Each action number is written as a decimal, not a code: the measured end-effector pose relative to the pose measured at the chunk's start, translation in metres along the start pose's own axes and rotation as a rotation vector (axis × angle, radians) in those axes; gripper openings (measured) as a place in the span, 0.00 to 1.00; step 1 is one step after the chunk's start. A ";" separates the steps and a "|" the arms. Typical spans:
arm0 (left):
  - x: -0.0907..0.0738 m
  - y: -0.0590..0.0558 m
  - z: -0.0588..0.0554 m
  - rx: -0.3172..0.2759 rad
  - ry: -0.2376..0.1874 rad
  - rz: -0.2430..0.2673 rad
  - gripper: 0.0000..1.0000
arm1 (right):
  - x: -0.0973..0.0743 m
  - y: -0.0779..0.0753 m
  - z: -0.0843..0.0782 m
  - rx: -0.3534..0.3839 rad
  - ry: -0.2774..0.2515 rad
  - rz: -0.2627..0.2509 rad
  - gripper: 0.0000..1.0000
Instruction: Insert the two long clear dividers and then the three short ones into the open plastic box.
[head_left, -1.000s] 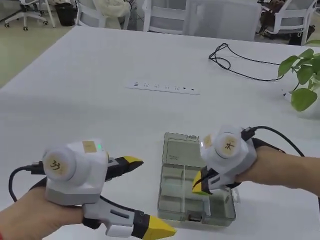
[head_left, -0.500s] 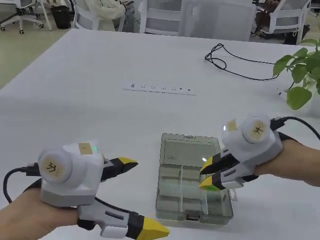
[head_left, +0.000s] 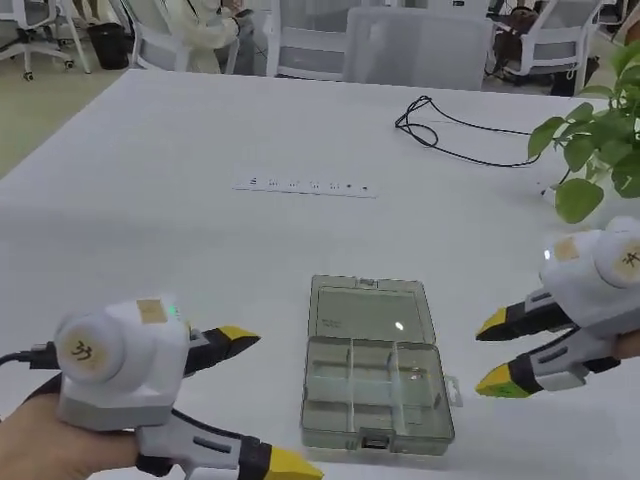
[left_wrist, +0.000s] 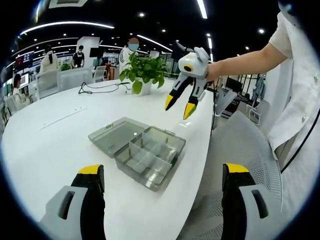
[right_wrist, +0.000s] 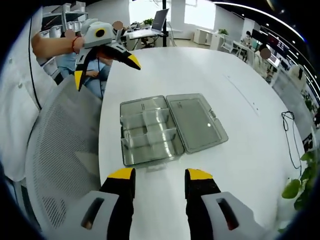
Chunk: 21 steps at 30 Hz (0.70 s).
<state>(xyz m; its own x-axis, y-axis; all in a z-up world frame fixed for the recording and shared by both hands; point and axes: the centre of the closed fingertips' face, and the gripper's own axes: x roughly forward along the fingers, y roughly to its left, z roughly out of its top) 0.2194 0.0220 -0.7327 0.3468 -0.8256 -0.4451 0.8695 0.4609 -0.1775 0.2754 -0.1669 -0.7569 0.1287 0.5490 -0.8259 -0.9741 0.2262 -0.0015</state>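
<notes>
The clear grey plastic box (head_left: 375, 395) lies open at the table's near middle, its lid (head_left: 370, 312) flat behind it. Clear dividers (head_left: 372, 372) stand inside and split it into several cells. A small clear piece (head_left: 451, 388) lies on the table against the box's right side. My left gripper (head_left: 265, 402) hovers left of the box, open wide and holding nothing. My right gripper (head_left: 492, 352) hangs right of the box, open and holding nothing. In the left gripper view the box (left_wrist: 145, 150) lies ahead of the left gripper (left_wrist: 162, 170). In the right gripper view the box (right_wrist: 150, 131) lies ahead of the right gripper (right_wrist: 161, 175).
A white power strip (head_left: 305, 186) lies mid-table. A black cable (head_left: 450, 130) loops at the far right, near a green plant (head_left: 590, 150). Office chairs (head_left: 310, 30) stand along the far edge. A mesh chair (right_wrist: 65, 160) sits at the near edge.
My right gripper has drawn away from over the box's right cells and out to the right, its jaws opening wider. The left gripper has stayed about where it was.
</notes>
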 end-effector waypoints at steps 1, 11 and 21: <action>0.000 0.000 0.000 -0.001 0.000 0.001 1.00 | -0.002 0.000 -0.004 0.003 0.004 0.000 0.41; -0.002 0.002 0.001 -0.005 -0.004 0.006 1.00 | -0.017 0.002 -0.052 0.005 0.104 0.001 0.46; -0.004 0.002 -0.003 -0.019 -0.001 0.012 1.00 | -0.018 0.003 -0.107 -0.049 0.267 0.033 0.49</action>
<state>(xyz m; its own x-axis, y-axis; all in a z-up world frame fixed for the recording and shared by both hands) 0.2192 0.0268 -0.7337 0.3577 -0.8204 -0.4461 0.8584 0.4770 -0.1888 0.2498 -0.2621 -0.8020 0.0495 0.3224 -0.9453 -0.9856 0.1689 0.0060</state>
